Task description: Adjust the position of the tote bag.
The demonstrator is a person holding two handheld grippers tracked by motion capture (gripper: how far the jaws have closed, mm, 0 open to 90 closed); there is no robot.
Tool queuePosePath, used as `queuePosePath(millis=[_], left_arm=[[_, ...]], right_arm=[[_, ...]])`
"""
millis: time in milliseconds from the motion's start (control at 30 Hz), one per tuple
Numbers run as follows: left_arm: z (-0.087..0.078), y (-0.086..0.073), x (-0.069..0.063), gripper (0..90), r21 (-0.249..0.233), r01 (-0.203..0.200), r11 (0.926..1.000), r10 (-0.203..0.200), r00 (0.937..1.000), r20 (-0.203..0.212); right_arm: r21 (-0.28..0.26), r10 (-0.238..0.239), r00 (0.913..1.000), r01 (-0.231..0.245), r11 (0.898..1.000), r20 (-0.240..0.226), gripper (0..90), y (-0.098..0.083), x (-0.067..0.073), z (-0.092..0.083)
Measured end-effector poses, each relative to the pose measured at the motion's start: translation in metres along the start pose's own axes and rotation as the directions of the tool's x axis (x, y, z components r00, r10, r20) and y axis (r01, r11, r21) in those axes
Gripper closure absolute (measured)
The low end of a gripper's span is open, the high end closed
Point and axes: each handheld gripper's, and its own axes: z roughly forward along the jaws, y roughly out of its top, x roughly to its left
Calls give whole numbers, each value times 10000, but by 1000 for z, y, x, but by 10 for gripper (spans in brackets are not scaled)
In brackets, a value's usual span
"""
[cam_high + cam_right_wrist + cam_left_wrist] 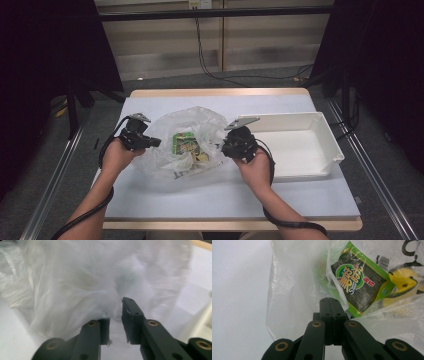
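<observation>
Two hand-held grippers are set at a clear plastic bag [182, 145] on the tabletop [300, 195]: the left hand-held gripper [330, 305] is clamped shut on the bag's left edge, the right hand-held gripper [116, 315] is held narrowly parted, film bunched between its jaws. The bag's long axis is laid left to right. A green packet [359, 282] is seen inside, tilted. Other contents are blurred. A white bin [300, 145] is placed beside.
</observation>
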Motion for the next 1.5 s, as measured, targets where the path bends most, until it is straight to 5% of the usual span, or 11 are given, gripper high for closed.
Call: queuePosePath(millis=[133, 400, 567, 833, 1400, 1500], left_arm=[[-1, 0, -2, 900, -340, 5, 9994, 0, 9999, 127], [-2, 0, -5, 900, -624, 118, 9980, -100, 9995, 287], [-1, 3, -7, 900, -740, 96, 9972, -69, 9993, 360], [-3, 7, -6, 900, -762, 103, 9970, -76, 9994, 351], [-9, 16, -9, 900, -764, -80, 9970, 109, 9992, 376], [-6, 16, -9, 900, -761, -98, 9970, 129, 9991, 409]], right_arm=[[118, 289, 9996, -288, 9995, -45, 900, 1, -17, -3], [134, 282, 9991, -278, 9995, -310, 884, 0, -16, 1], [93, 252, 9995, -254, 9996, 201, 659, 2, -15, -4], [6, 247, 9988, -247, 9997, 427, 436, 10, -23, -11], [228, -551, 9984, 553, 9982, -87, 323, 34, -16, 3], [251, -555, 9981, 561, 9981, -266, 363, 35, -17, 6]])
